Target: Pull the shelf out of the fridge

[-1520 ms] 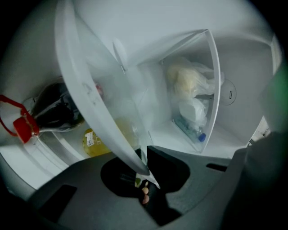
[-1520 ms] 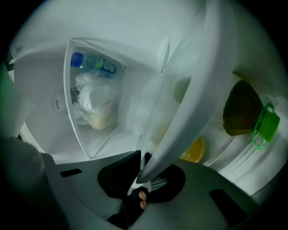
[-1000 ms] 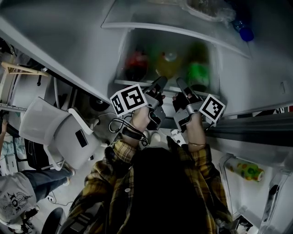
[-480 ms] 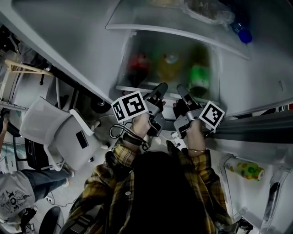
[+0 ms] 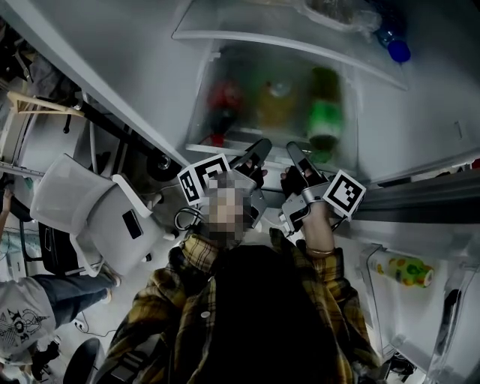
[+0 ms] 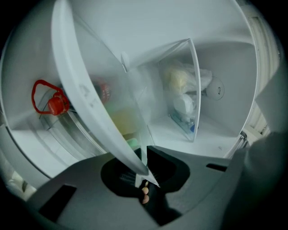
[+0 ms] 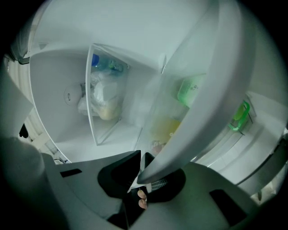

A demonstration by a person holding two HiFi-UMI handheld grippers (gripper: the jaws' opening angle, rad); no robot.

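The fridge shelf (image 5: pixel 217 142) is a clear glass pane with a white front trim, and it sits above several bottles. My left gripper (image 5: pixel 259 146) and right gripper (image 5: pixel 294 148) sit side by side at its front edge. In the left gripper view the white trim (image 6: pixel 85 90) runs down into the left gripper (image 6: pixel 143 168), whose jaws are shut on the shelf's edge. The right gripper (image 7: pixel 140 173) is shut on the same trim (image 7: pixel 211 90). Red (image 5: pixel 223 101), yellow (image 5: pixel 276 101) and green (image 5: pixel 324 112) bottles show blurred through the glass.
A higher shelf (image 5: pixel 285 41) carries a plastic bag (image 5: pixel 337 11) and a blue-capped bottle (image 5: pixel 399 51). The open fridge door (image 5: pixel 442 247) at the right holds a printed bottle (image 5: pixel 403 271). A white chair (image 5: pixel 97 217) stands left, with another person (image 5: pixel 30 315) beyond it.
Both grippers and the shelf's front edge have come slightly toward the person. Both grips are unchanged.
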